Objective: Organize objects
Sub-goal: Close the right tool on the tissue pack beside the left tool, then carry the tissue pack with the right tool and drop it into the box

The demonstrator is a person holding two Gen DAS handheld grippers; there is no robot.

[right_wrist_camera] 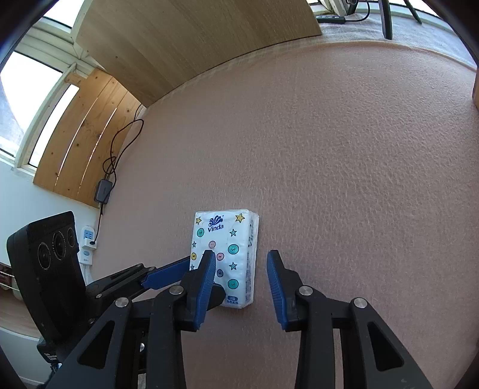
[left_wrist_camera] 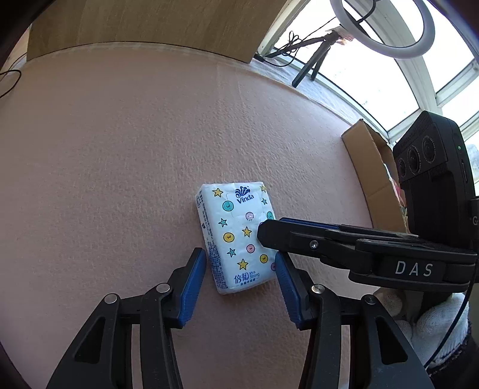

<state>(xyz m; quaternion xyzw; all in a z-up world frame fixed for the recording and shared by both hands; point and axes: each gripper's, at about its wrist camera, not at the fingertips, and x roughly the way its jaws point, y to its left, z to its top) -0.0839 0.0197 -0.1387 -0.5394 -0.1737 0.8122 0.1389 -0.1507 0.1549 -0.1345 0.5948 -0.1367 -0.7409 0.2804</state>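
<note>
A white Vinda tissue pack [left_wrist_camera: 236,236] with stars and coloured dots lies flat on the pink table cover [left_wrist_camera: 119,179]. My left gripper [left_wrist_camera: 241,263] is open, its blue-padded fingers on either side of the pack's near end, not pressing it. My right gripper reaches in from the right in the left wrist view, its finger [left_wrist_camera: 287,236] over the pack's right edge. In the right wrist view the pack [right_wrist_camera: 232,257] lies ahead, my right gripper [right_wrist_camera: 241,263] is open, its left finger over the pack, its right finger beside it. The left gripper's blue pad [right_wrist_camera: 167,273] touches the pack's left side.
An open cardboard box [left_wrist_camera: 377,176] stands at the table's right edge. A wooden board [right_wrist_camera: 179,39] runs along the back. A ring light [left_wrist_camera: 386,27] on a tripod stands by the window. A cable and adapter [right_wrist_camera: 103,191] lie at the left edge.
</note>
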